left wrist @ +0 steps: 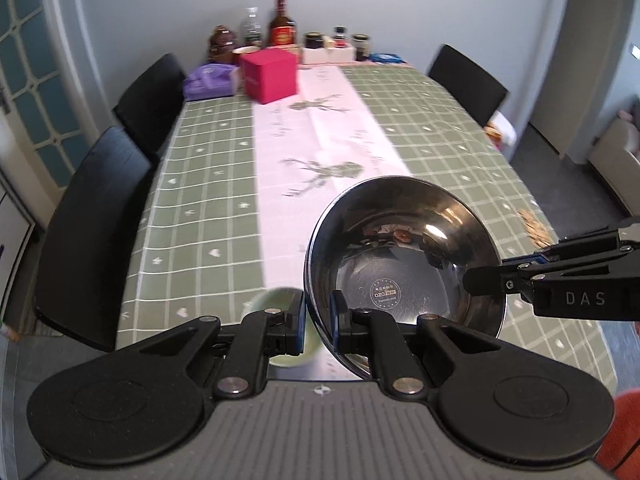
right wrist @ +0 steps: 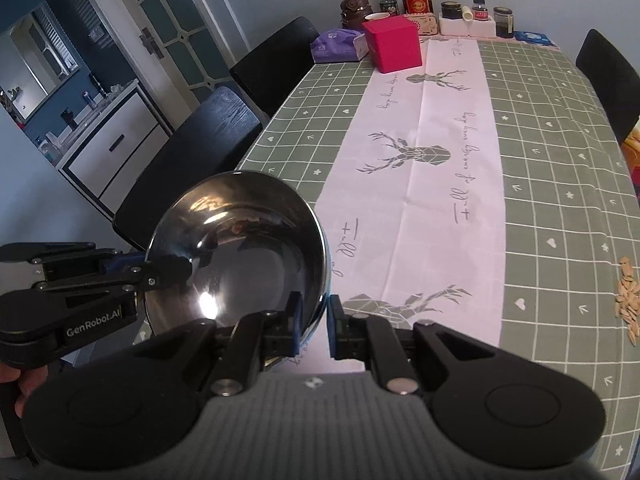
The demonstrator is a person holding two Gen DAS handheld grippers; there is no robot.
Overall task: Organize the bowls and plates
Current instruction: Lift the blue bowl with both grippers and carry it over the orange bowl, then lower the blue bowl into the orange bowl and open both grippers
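A shiny steel bowl [left wrist: 404,256] is held tilted above the near end of the table. My left gripper [left wrist: 318,312] is shut on its near-left rim. My right gripper [right wrist: 312,320] straddles the bowl's rim [right wrist: 240,256] from the other side, one pad inside and one outside, with a small gap showing. The right gripper also shows at the right of the left wrist view [left wrist: 496,276], and the left gripper shows at the left of the right wrist view [right wrist: 160,272]. A pale green bowl [left wrist: 280,304] sits on the table under the left gripper, mostly hidden.
Green checked tablecloth with a white deer runner [right wrist: 424,152]. A red box [left wrist: 270,74], purple pack [left wrist: 208,82], bottles and jars [left wrist: 282,24] stand at the far end. Black chairs [left wrist: 96,232] line the sides. Seeds [right wrist: 628,300] lie at the right edge.
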